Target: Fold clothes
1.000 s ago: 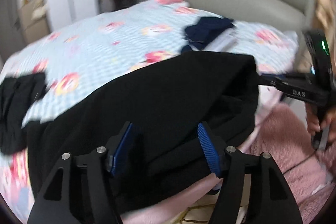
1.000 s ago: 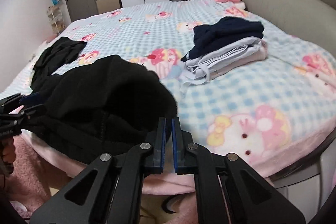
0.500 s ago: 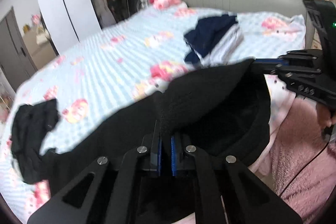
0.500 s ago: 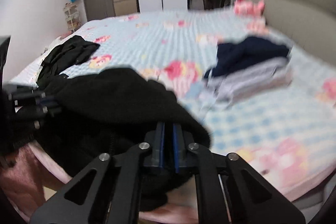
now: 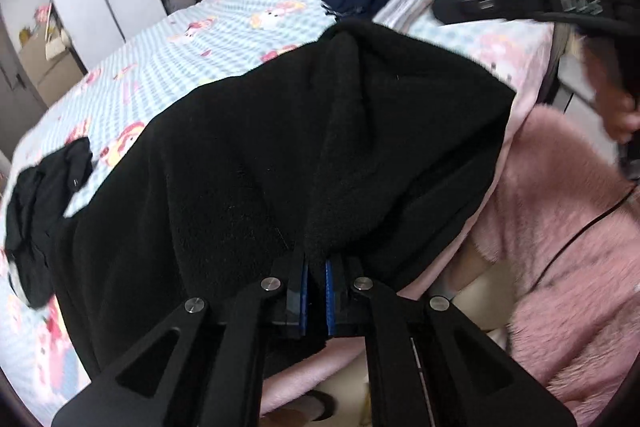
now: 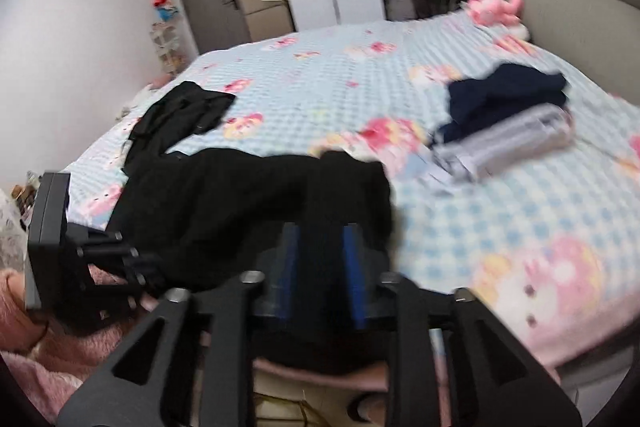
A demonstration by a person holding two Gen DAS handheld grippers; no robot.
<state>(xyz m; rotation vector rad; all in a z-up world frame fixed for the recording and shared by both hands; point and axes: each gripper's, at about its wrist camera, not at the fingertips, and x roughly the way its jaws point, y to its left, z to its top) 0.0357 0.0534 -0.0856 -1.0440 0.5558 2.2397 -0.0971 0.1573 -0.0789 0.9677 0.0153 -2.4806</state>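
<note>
Left tongs (image 5: 316, 281) clenched on a pinch of the black fleece garment (image 5: 280, 155), blue pads (image 5: 306, 303) nearly touching with cloth between; I see the garment spread over the near edge of the bed (image 6: 360, 75), part hanging past the edge. Right tongs (image 6: 320, 267) released, pads set apart with black fleece lying between them, not pinched; view is motion-blurred. From the left wrist view the right tongs (image 5: 520, 5) hang above the bed's far corner, a hand (image 5: 616, 107) on the handle. Folded pile (image 6: 504, 123), navy on top of grey, sits well apart toward the headboard; a second black garment (image 6: 180, 115) lies crumpled at the far left; pink plush toy (image 6: 496, 11) by the headboard.
</note>
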